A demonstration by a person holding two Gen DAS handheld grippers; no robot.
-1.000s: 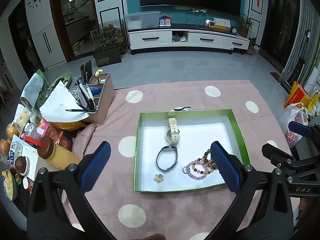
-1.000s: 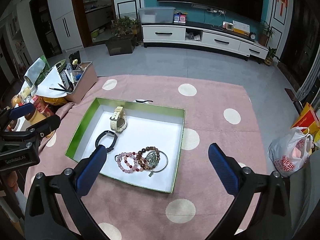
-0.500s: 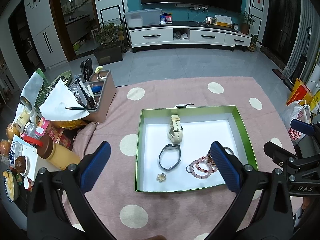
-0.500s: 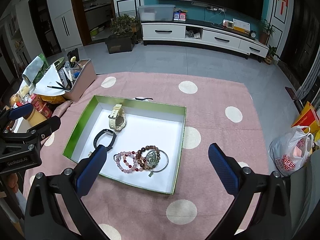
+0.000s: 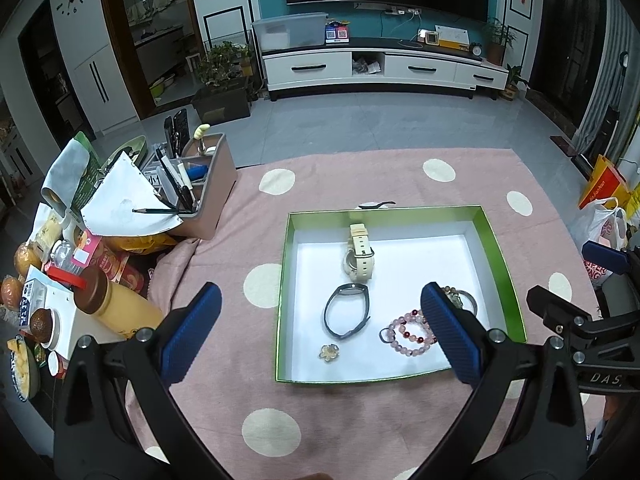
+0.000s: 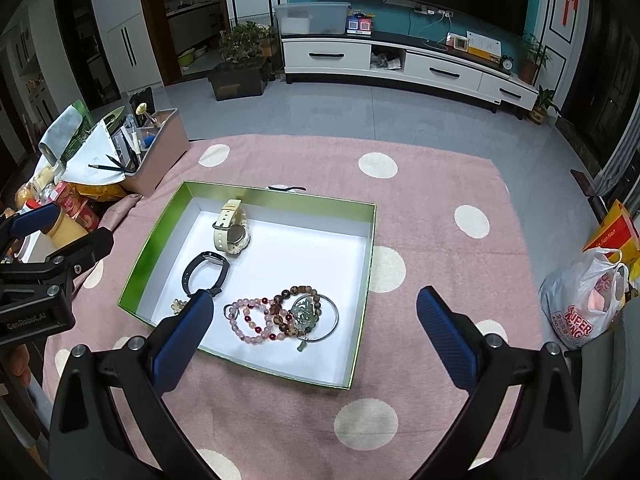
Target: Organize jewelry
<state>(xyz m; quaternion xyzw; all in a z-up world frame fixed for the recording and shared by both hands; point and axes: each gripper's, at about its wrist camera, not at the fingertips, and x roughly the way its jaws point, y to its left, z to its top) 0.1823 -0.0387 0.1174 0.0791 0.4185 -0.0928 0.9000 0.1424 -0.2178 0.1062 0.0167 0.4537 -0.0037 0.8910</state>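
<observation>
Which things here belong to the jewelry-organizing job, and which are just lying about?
Belongs to the job:
green box
cream watch
black band
pink bead bracelet
brown bead bracelet
silver bangle
flower charm

Just lying about:
stationery organizer
pencil
yellow bottle
plastic bag

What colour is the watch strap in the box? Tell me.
Cream strap; clearest in the right wrist view.

Left hand-held gripper (image 5: 318, 326): jaws spread wide, blue pads (image 5: 192, 330) apart, nothing between them, held above surface. Right hand-held gripper (image 6: 312, 340): same wide spread, empty, hovering (its black frame also visible at right edge of left view).
</observation>
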